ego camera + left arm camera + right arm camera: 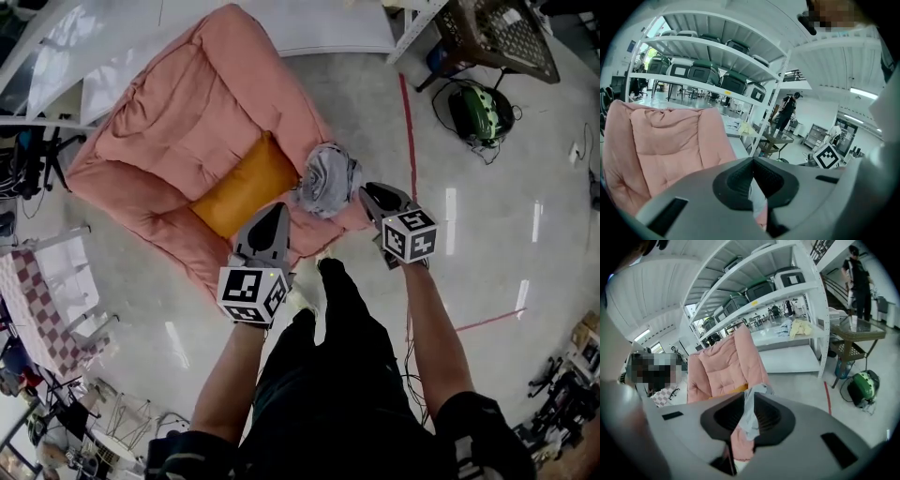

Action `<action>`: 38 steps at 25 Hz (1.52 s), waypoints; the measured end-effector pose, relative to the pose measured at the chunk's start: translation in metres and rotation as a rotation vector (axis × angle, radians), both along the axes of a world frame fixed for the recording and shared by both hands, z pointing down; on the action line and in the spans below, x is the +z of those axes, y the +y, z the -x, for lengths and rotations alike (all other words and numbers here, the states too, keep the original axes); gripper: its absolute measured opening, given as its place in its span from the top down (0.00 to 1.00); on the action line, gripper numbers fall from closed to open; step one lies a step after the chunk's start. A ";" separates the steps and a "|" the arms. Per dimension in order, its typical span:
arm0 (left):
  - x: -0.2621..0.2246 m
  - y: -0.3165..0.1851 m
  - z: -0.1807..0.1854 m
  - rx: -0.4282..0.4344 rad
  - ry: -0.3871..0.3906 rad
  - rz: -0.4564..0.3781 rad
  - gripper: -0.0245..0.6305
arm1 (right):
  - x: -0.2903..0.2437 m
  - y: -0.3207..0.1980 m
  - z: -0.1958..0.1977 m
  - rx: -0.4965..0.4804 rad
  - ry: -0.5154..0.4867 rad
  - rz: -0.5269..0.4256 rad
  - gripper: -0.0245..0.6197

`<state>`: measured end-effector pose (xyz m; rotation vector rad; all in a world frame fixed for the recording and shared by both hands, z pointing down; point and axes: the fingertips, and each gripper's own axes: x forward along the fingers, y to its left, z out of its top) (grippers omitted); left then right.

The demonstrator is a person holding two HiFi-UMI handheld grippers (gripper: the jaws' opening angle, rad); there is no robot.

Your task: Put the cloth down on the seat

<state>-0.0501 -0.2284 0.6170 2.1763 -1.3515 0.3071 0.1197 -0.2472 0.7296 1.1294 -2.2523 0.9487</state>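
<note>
A pink padded chair [187, 131] lies low on the floor with an orange cushion [246, 186] on its seat. The grey cloth [325, 178] is bunched up over the chair's front right corner. My right gripper [367, 192] sits at the cloth's right edge. In the right gripper view a strip of the grey cloth [749, 416] runs between the narrow jaws of this gripper [749, 397], pinched. My left gripper [279, 208] is over the chair's front edge, left of the cloth, with its jaws together [753, 161] and the chair back [665, 140] beyond it.
White shelving [787, 291] with green cases stands behind the chair. A wicker table [497, 33] and a green machine [480, 112] are at the far right, beside a red floor line [409, 131]. A checked table [42, 300] is at the left. A person [857, 277] stands far off.
</note>
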 end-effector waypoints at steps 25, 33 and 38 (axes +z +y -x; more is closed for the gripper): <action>-0.172 0.077 0.058 -0.035 0.096 -0.103 0.96 | -0.261 0.068 0.078 0.015 -0.074 -0.412 0.94; -0.225 0.091 0.071 -0.027 0.095 -0.171 0.96 | -0.326 0.078 0.088 0.011 -0.072 -0.523 0.94; -0.256 0.106 0.078 -0.015 0.090 -0.213 0.96 | -0.363 0.090 0.089 0.012 -0.088 -0.599 0.94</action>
